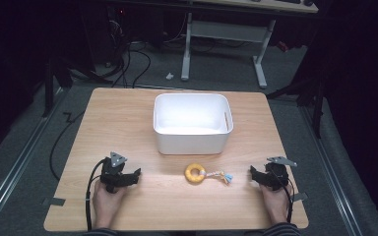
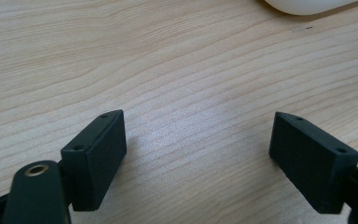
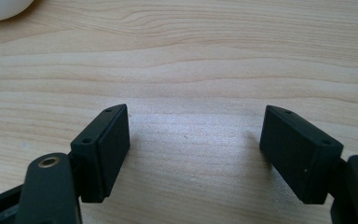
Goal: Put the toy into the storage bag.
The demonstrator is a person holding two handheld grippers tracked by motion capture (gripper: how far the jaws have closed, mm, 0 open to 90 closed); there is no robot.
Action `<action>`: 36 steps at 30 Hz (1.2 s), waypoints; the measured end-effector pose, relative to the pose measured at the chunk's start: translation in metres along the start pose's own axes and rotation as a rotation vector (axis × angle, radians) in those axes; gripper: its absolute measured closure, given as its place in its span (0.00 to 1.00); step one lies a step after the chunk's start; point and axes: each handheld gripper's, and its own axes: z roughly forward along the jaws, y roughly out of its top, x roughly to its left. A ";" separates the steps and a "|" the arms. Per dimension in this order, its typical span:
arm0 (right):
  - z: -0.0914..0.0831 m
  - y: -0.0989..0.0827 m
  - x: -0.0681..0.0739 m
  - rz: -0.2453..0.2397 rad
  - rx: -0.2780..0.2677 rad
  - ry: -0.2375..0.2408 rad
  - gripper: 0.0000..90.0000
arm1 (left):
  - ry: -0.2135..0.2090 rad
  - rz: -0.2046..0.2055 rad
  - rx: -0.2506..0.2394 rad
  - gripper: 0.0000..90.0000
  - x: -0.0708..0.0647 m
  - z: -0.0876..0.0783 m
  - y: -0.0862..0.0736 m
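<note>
Both sets of fingers wide, nothing between; we rest left gripper (image 1: pixel 137 175) and right gripper (image 1: pixel 252 173) on the near desk (image 1: pixel 128 113). Yellow ring toy (image 1: pixel 195 173) lies between them, near the white bin (image 1: pixel 192 142). Nothing grasped yet; next, reach inward and grip it.

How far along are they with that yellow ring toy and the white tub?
Nothing looks done yet. The yellow ring toy lies on the table in front of the white tub, whose visible inside is bare. Nothing is in hand: the left gripper and right gripper rest open over bare wood, either side of the toy. Probably left: picking up the toy and putting it in the tub.
</note>
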 end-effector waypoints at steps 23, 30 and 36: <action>-0.014 0.000 -0.001 -0.012 -0.008 0.107 0.44 | 0.002 -0.002 -0.001 0.22 0.000 0.000 0.000; -0.020 0.002 0.002 -0.027 -0.016 0.148 0.48 | 0.002 -0.002 -0.001 0.22 0.000 0.000 0.000; -0.026 0.010 0.011 -0.055 -0.018 0.175 0.50 | 0.001 -0.001 0.001 0.22 0.001 0.000 0.000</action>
